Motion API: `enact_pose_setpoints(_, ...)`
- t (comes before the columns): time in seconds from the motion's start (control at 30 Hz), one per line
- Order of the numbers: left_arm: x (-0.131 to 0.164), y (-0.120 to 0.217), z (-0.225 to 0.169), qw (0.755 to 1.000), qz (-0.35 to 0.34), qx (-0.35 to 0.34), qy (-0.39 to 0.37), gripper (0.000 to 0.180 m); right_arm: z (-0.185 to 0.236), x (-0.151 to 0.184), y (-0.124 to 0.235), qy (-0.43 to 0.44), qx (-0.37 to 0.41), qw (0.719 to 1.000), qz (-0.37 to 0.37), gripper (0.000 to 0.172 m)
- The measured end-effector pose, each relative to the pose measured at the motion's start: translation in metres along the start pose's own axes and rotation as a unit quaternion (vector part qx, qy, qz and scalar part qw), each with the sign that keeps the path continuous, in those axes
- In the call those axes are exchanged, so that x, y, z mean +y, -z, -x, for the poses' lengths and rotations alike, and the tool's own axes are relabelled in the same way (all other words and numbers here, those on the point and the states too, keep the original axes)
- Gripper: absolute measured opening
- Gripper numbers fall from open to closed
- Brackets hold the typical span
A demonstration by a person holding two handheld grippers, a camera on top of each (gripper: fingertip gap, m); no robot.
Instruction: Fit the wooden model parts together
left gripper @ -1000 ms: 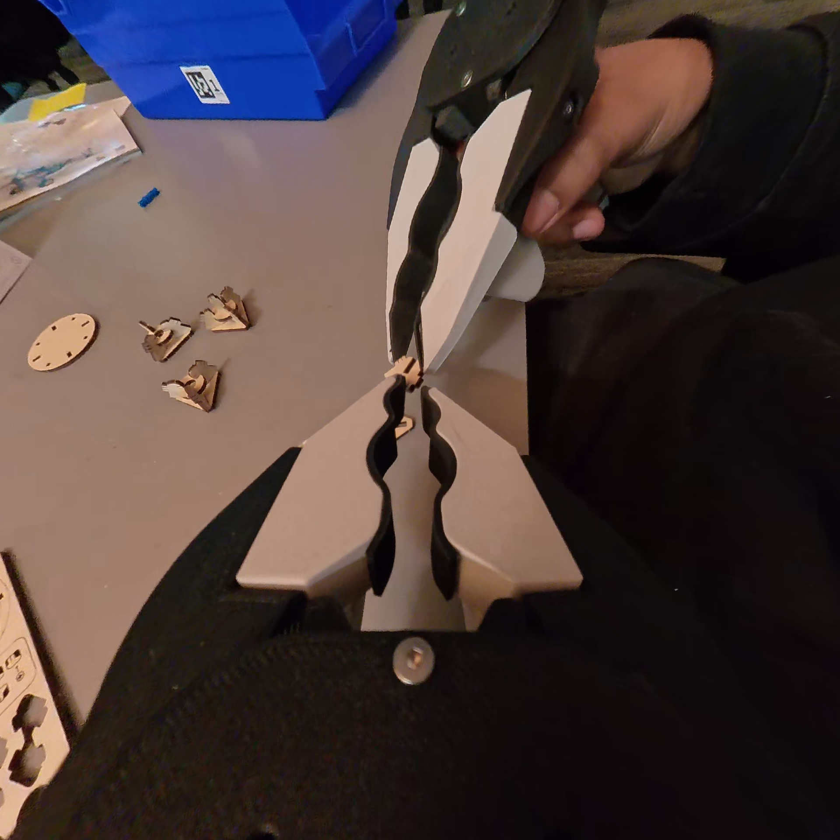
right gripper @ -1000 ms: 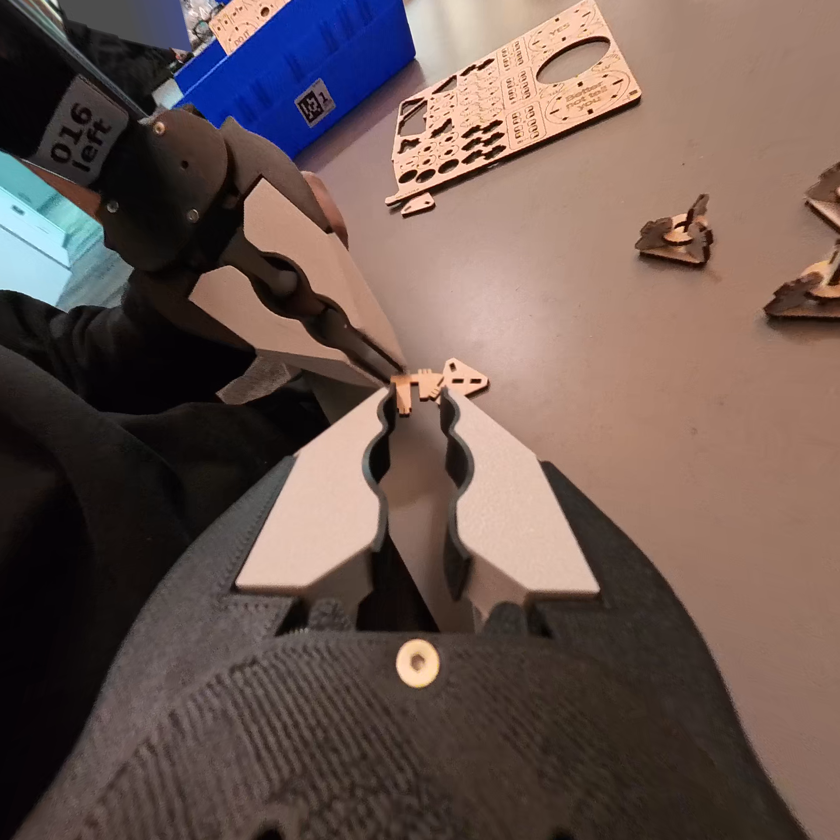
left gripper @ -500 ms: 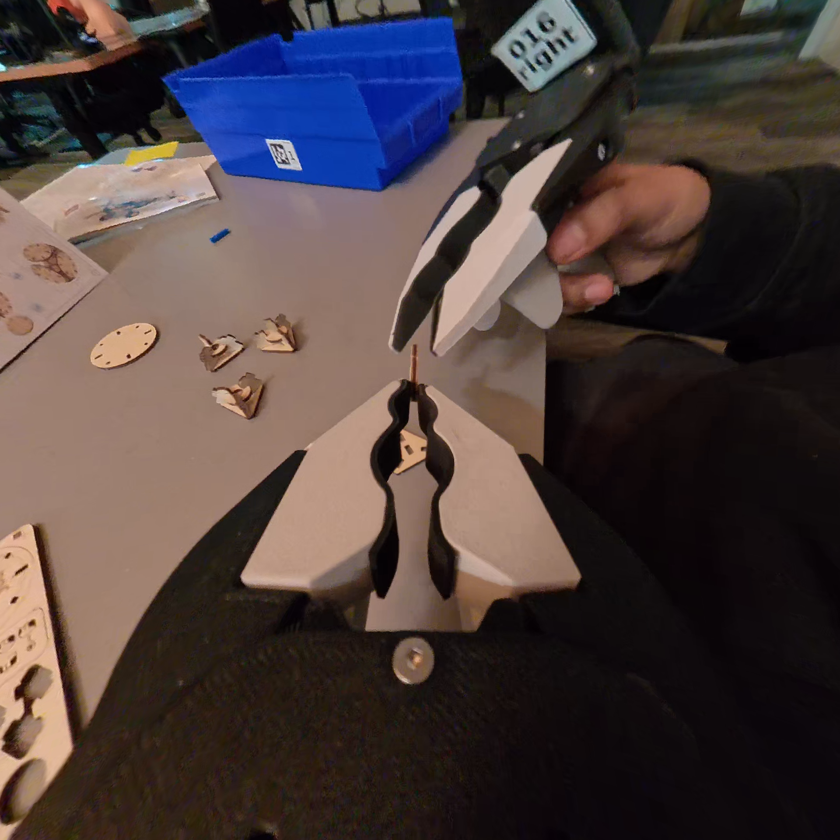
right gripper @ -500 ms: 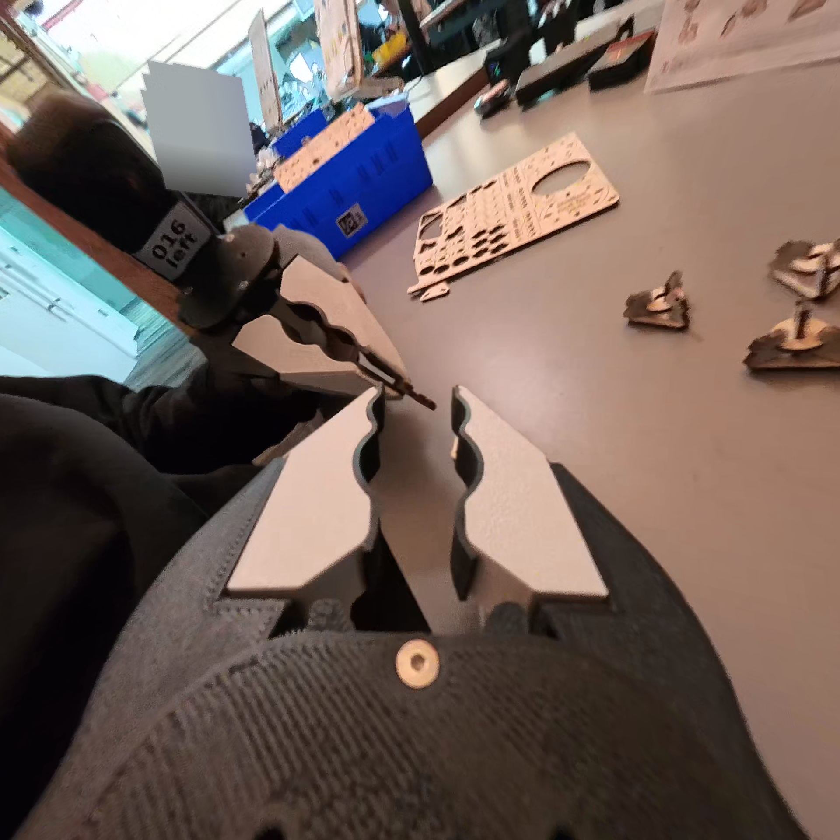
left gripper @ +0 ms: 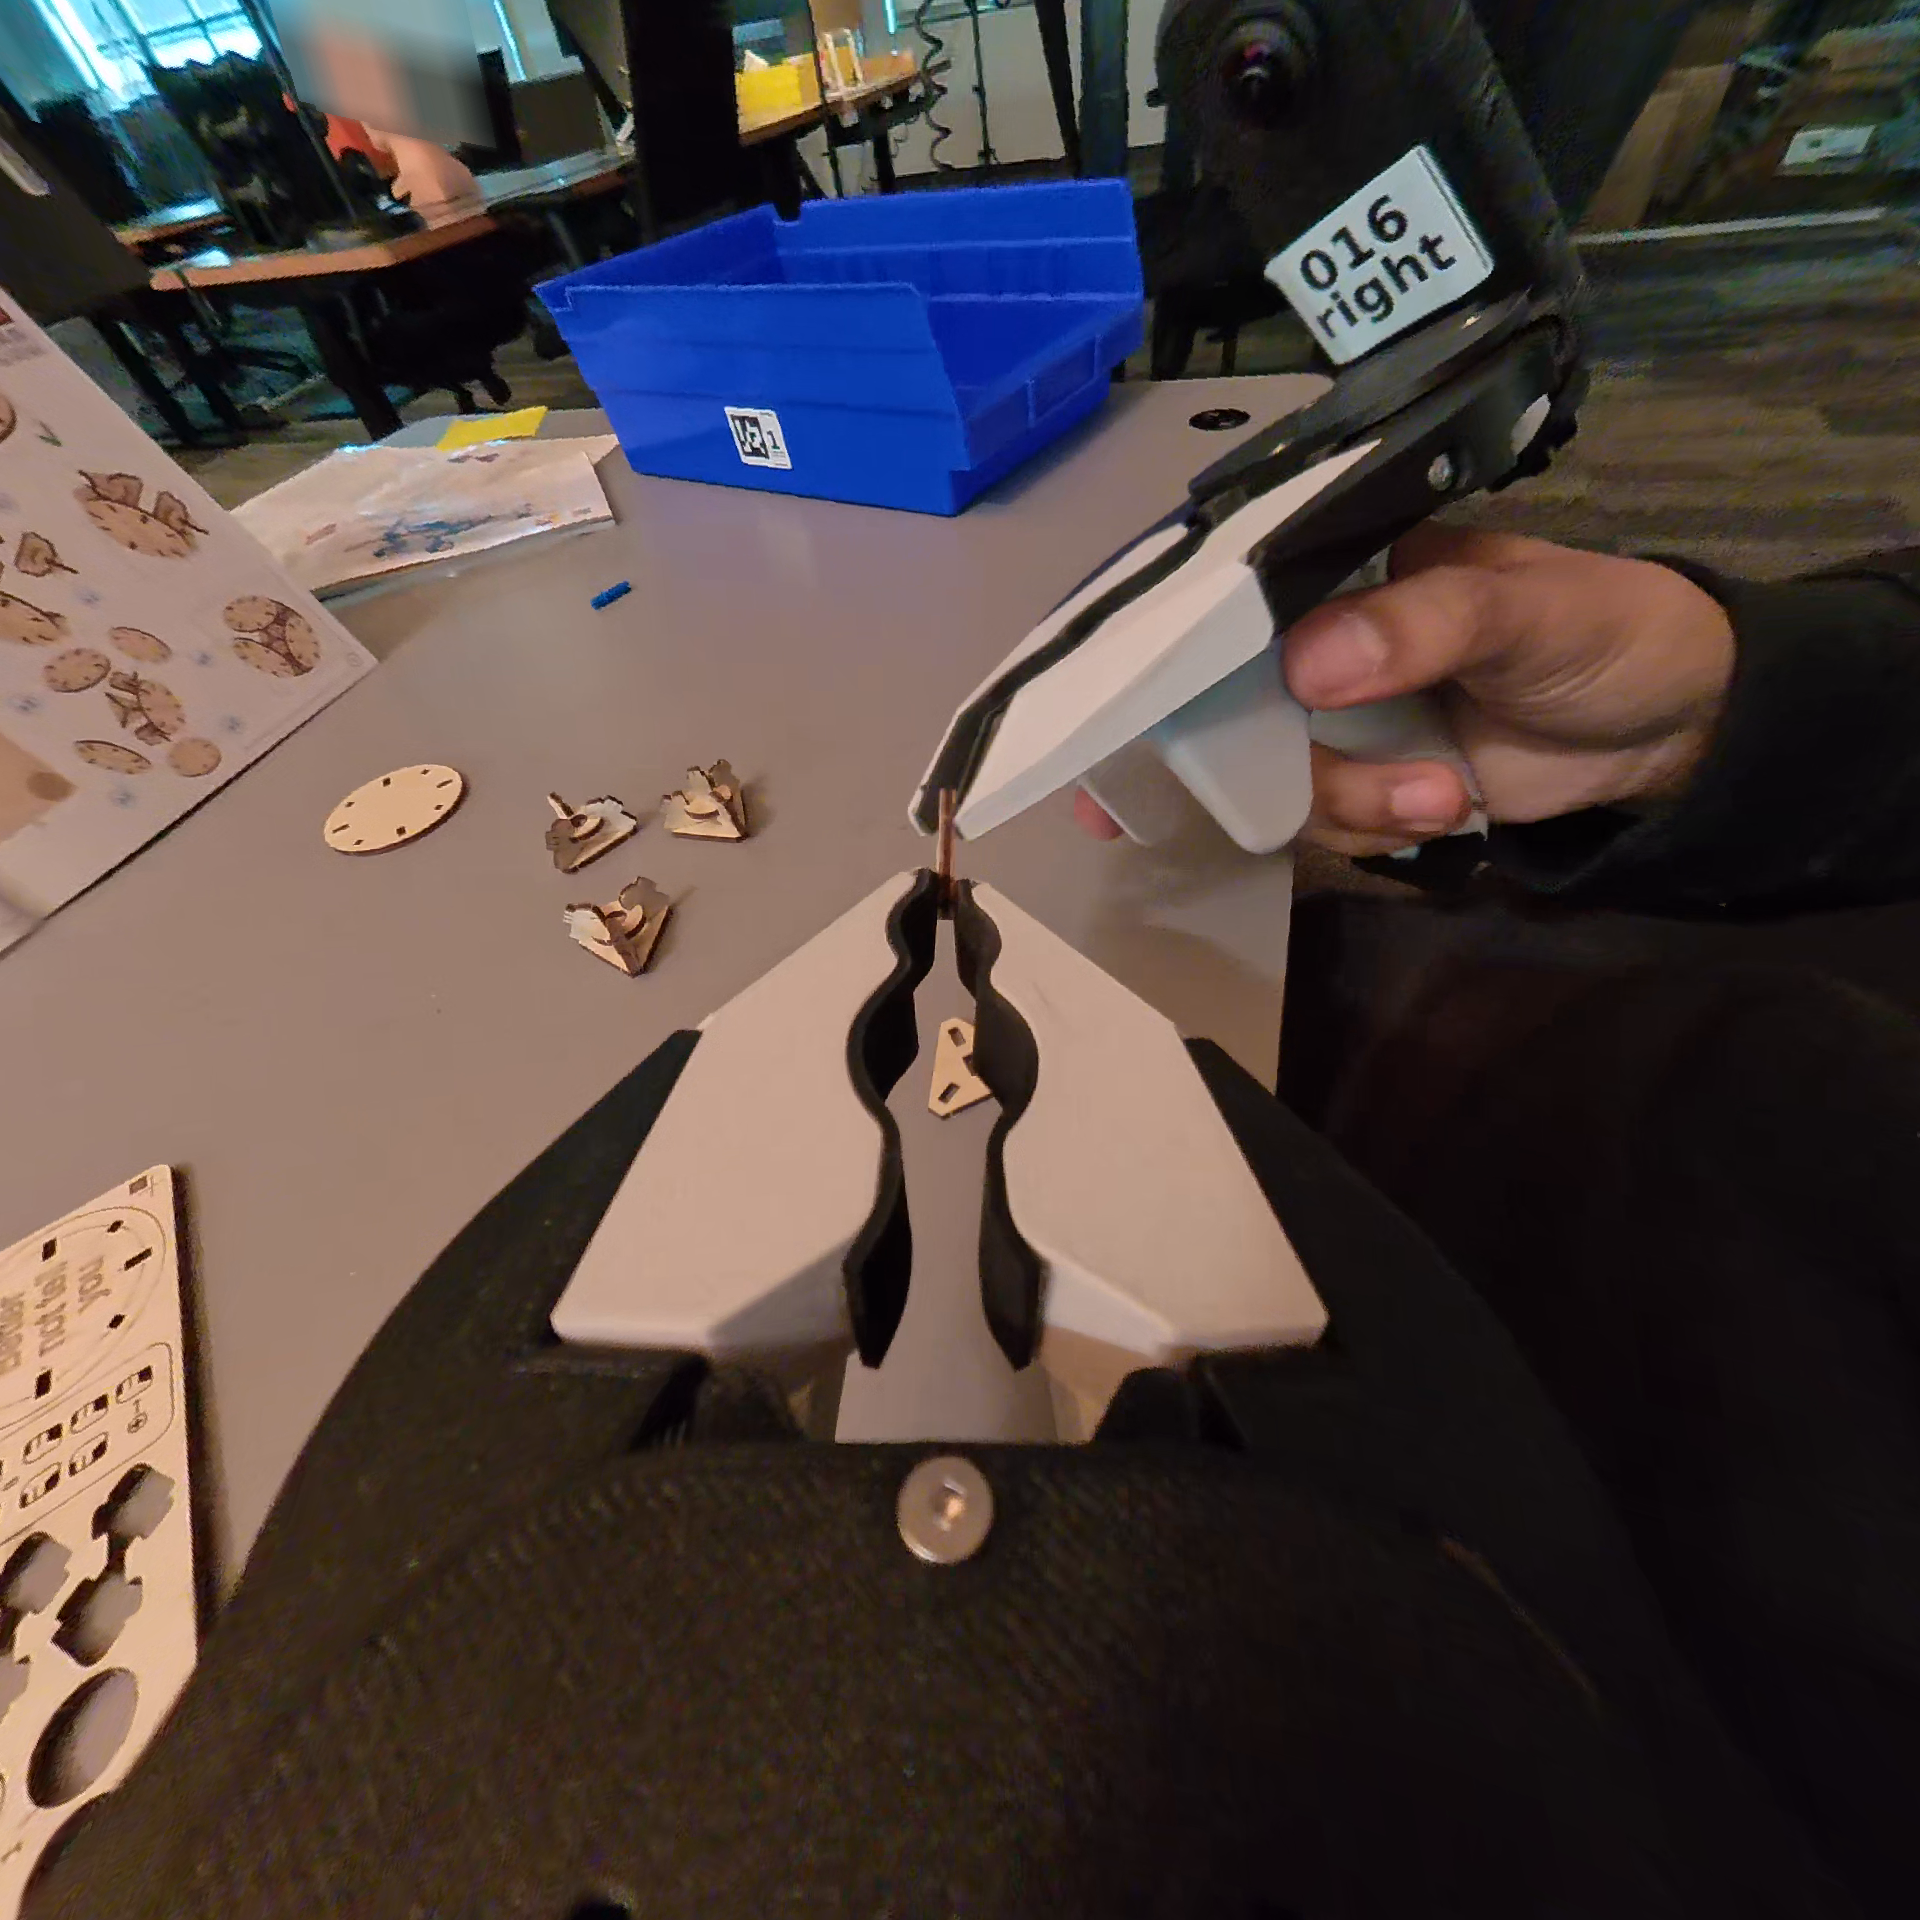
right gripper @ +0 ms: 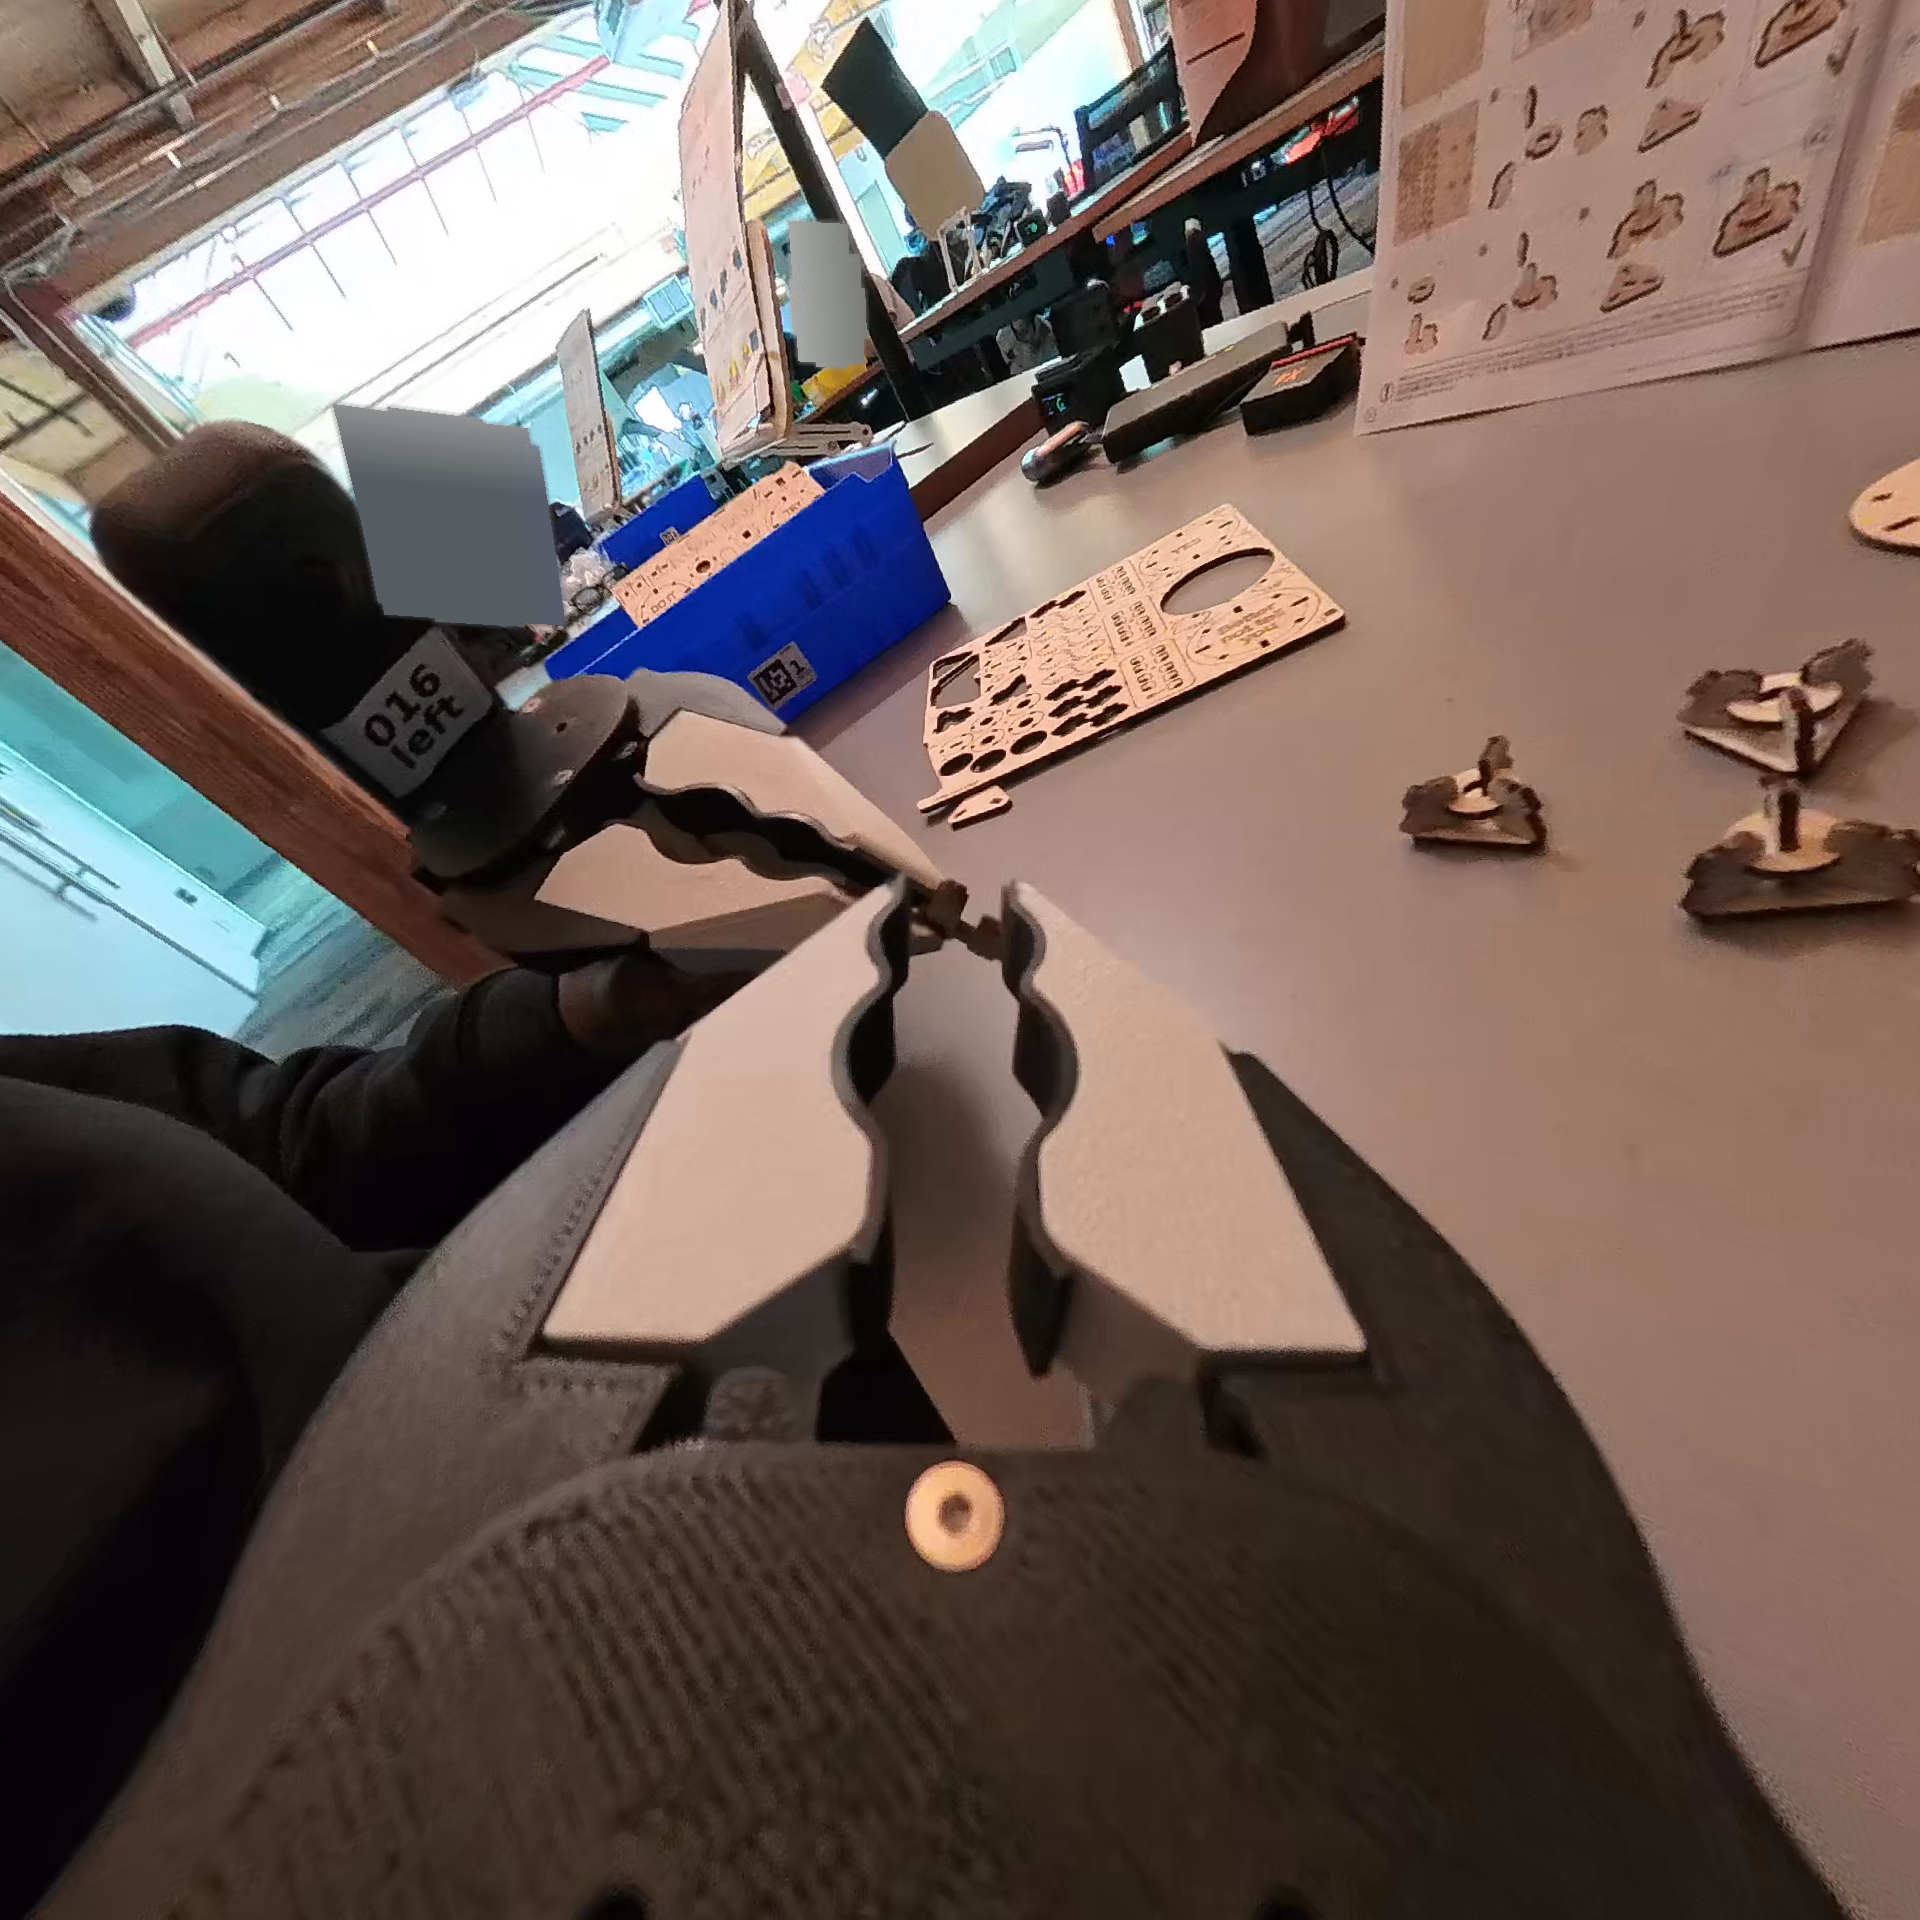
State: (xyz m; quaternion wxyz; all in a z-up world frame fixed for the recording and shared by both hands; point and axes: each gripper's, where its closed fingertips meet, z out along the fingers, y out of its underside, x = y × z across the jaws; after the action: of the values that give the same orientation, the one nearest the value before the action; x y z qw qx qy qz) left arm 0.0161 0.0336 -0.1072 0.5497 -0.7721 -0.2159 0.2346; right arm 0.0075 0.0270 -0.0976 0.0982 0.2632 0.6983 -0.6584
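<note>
Both grippers have risen off the table (left gripper: 312,1039). Left gripper (left gripper: 940,888) is clenched on a thin wooden piece (left gripper: 943,847); right gripper (right gripper: 951,914) stands parted around its far end. Only the left view shows a triangular piece (left gripper: 954,1081) below its fingers.

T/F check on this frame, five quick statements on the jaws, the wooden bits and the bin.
1. The left gripper has its jaws shut on a small thin wooden piece. True.
2. The right gripper is far from that piece. False: its tips are right at the piece's upper end.
3. Three small assembled wooden pieces sit on the table. True.
4. The round wooden disc lies inside the blue bin. False: it lies flat on the table, well short of the bin.
5. A flat triangular wooden piece lies on the table beneath the left gripper. True.
</note>
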Motion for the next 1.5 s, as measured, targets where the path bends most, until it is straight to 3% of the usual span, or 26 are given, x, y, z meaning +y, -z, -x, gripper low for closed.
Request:
enact_pose_setpoints(0.1,0.000,-0.001,0.000,1.000,0.003,-0.010,-0.009,0.001,0.001,0.000,-0.001,-0.013,-0.008,1.000,-0.009,0.005)
enact_pose_setpoints(0.23,0.006,-0.003,0.000,1.000,0.018,0.002,0.002,0.002,-0.002,0.003,0.000,0.009,0.002,1.000,0.004,0.004)
enact_pose_setpoints(0.27,0.010,-0.004,0.002,0.999,0.030,0.006,0.014,0.010,-0.005,0.004,0.001,0.026,0.012,1.000,0.012,0.004)
enact_pose_setpoints(0.33,0.022,-0.005,0.009,0.996,0.065,0.018,0.055,0.021,-0.013,0.010,0.002,0.079,0.037,0.995,0.042,0.004)
enact_pose_setpoints(0.47,0.047,-0.005,0.021,0.981,0.135,0.021,0.140,0.015,-0.029,0.029,0.003,0.185,0.091,0.969,0.137,0.004)
enact_pose_setpoints(0.73,0.073,-0.014,0.010,0.961,0.224,0.042,0.156,0.016,-0.025,0.045,-0.011,0.244,0.070,0.947,0.199,0.005)
enact_pose_setpoints(0.97,0.075,-0.015,0.012,0.954,0.226,0.052,0.188,0.012,-0.032,0.054,-0.013,0.251,0.080,0.937,0.230,0.005)
enact_pose_setpoints(1.5,0.075,-0.015,0.008,0.955,0.230,0.062,0.175,0.005,-0.031,0.055,-0.017,0.258,0.113,0.927,0.247,0.005)
